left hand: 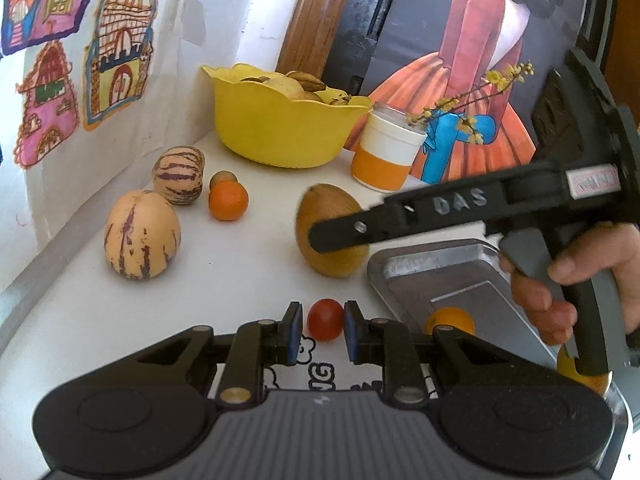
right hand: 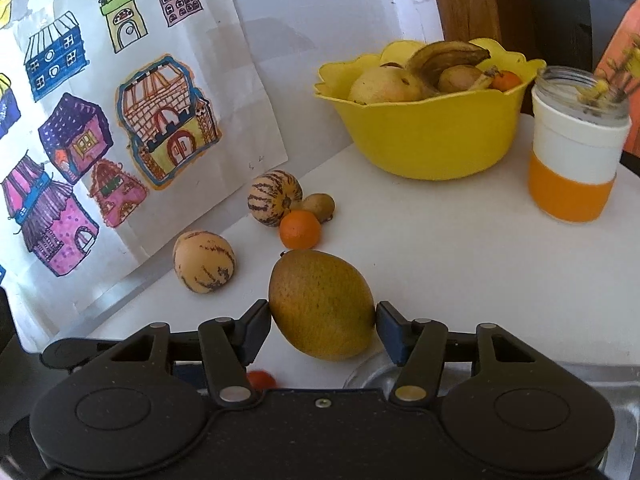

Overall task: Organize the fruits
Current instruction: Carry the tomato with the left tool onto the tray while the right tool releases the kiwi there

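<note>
The right gripper (right hand: 323, 322) clamps the mango (right hand: 322, 304) between its pads; the left gripper (left hand: 319, 326) brackets a small red fruit (left hand: 325, 319), pads narrow, contact unclear. One orange (left hand: 450, 320) lies in the tray (left hand: 420, 268) right of the left gripper; striped melons (left hand: 142, 234), a tangerine (left hand: 228, 200) wait ahead, so most sorting remains.

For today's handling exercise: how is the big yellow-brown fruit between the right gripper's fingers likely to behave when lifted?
The big yellow-brown fruit is egg-shaped, so it may roll if set down loosely. The right gripper touches it only at its widest sides, so it might pivot or slip. It looks firm and probably fairly heavy, being larger than the tangerine.
</note>
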Demonstrator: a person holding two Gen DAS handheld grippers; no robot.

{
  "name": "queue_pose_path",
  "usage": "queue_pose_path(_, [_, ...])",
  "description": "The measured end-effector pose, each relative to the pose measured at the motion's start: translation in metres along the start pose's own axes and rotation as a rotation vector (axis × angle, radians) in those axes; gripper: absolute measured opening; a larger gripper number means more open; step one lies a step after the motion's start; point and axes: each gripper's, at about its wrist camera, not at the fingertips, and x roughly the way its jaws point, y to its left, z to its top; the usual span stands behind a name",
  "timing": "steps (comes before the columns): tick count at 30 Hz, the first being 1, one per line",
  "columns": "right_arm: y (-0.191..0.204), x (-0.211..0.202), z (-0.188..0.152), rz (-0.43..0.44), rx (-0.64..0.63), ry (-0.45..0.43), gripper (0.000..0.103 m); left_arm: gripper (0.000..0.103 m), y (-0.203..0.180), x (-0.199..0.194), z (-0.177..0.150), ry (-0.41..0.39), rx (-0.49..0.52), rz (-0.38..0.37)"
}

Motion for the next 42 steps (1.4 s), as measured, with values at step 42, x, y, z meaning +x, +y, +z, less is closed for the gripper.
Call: queue_pose_path(42, [-0.02, -0.096, -0.015, -0.037, -0.023, -0.092, 0.059, 0.024, -0.013, 0.006, -0.004, 0.063, -0.022, -0.056])
